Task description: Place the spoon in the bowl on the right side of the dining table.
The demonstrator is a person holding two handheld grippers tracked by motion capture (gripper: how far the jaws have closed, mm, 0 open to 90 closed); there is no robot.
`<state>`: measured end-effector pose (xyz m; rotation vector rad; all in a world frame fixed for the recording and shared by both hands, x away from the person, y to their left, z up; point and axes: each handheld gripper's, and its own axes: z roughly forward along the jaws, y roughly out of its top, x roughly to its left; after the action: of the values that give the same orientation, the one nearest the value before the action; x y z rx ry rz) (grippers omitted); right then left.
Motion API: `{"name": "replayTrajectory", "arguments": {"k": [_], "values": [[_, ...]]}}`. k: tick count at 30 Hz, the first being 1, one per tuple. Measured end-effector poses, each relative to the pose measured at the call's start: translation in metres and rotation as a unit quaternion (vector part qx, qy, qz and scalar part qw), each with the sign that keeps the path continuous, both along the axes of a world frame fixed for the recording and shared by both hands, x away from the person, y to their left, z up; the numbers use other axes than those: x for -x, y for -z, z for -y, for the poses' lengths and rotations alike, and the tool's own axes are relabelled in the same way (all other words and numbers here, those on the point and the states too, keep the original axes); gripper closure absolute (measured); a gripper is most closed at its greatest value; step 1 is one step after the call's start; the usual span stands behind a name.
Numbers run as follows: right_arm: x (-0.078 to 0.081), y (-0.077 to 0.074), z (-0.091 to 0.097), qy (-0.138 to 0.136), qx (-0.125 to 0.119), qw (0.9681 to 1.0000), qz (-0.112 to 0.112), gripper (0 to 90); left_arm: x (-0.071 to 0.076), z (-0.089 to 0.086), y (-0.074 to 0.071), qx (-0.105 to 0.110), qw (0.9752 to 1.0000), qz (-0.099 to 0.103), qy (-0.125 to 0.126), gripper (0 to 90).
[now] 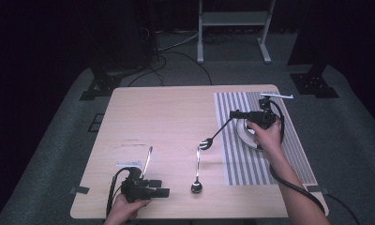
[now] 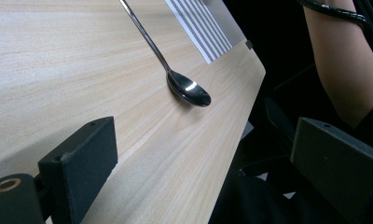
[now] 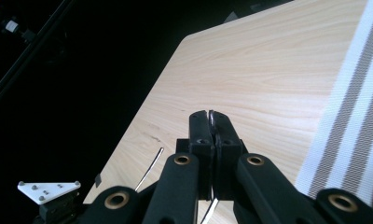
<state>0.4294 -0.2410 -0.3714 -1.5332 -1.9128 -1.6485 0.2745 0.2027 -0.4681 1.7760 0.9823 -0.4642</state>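
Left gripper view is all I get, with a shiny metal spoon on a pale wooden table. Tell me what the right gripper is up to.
Observer: The right gripper is shut on the handle of a slim metal fork, whose tines reach past the left edge of a grey-and-white striped mat.
Operator: Report what lies near my left gripper.
Observer: A thin metal utensil, perhaps a knife, lies on the table just beyond the open left gripper, left of the spoon.
Operator: Say what's under the right hand.
Observer: A round white dish sits on the mat, partly hidden by that hand.
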Motion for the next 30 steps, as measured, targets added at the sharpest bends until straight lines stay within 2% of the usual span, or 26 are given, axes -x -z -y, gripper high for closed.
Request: {"name": "replayTrajectory", "arguments": {"k": [16,30], "values": [[-0.002,-0.003,0.030,0.042,-0.001,0.9991,-0.001,88.6,0.000,0.000,0.000,0.001,1.0000,0.000,0.000,5.6],[0.000,-0.009,0.058,0.078,-0.001,0.9970,0.001,88.6,-0.001,0.001,0.000,0.002,1.0000,-0.002,-0.001,5.6]]}}
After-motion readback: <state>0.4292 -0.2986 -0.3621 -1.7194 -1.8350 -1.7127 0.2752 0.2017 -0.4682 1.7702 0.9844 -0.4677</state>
